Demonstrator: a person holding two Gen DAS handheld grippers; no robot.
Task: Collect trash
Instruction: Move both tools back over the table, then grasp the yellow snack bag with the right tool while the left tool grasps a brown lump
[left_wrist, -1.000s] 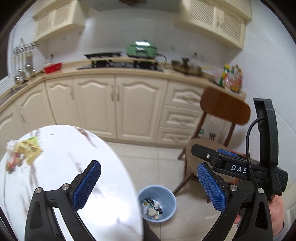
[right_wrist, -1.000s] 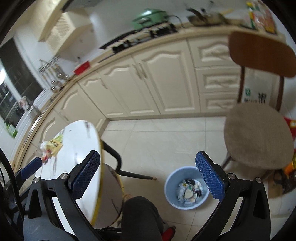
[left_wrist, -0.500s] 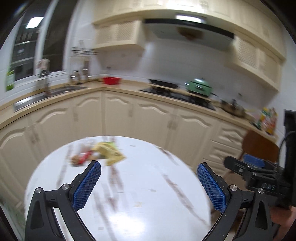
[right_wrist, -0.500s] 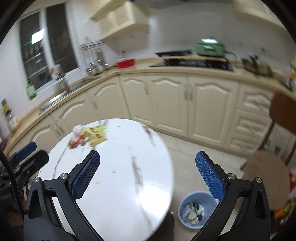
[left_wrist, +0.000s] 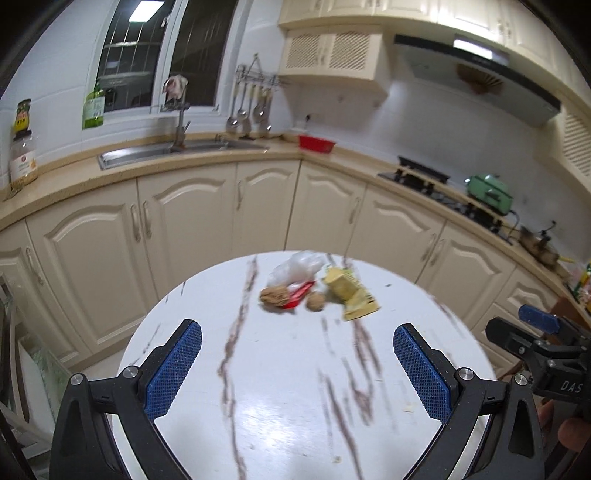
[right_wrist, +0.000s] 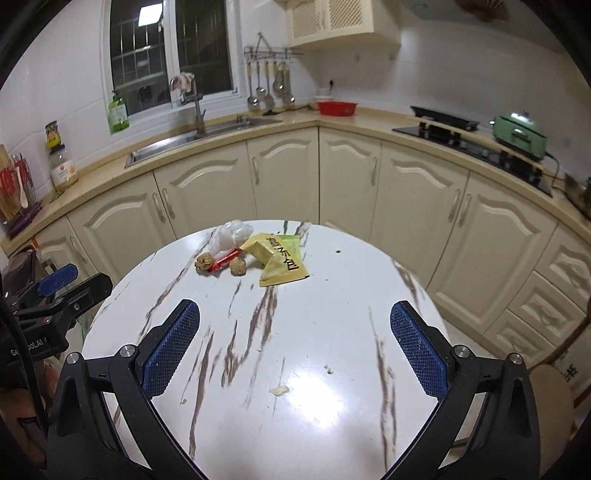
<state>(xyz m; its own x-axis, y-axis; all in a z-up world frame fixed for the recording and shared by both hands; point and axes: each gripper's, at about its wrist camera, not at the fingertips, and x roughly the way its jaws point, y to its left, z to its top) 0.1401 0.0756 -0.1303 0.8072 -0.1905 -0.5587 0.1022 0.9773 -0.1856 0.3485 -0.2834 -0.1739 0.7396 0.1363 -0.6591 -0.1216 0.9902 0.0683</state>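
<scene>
A round white tabletop (right_wrist: 332, 332) veined with brown marble streaks carries a yellow packet (right_wrist: 282, 264) printed with dark characters, a red wrapper (right_wrist: 225, 260), a clear whitish plastic bag (right_wrist: 231, 236) and two tan-brown walnuts (right_wrist: 238, 266). Both the left gripper (left_wrist: 297, 369) and right gripper (right_wrist: 295, 349) are black with blue, cross-hatched finger pads (right_wrist: 170, 347). Behind, cream cabinets (right_wrist: 347, 184) run under a beige countertop (right_wrist: 369, 120), with a red basin (right_wrist: 337, 108), a mint-green cooker (right_wrist: 519, 134) and a green soap bottle (right_wrist: 118, 112).

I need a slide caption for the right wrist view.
Open right gripper over round table, facing wrappers and walnuts.
</scene>
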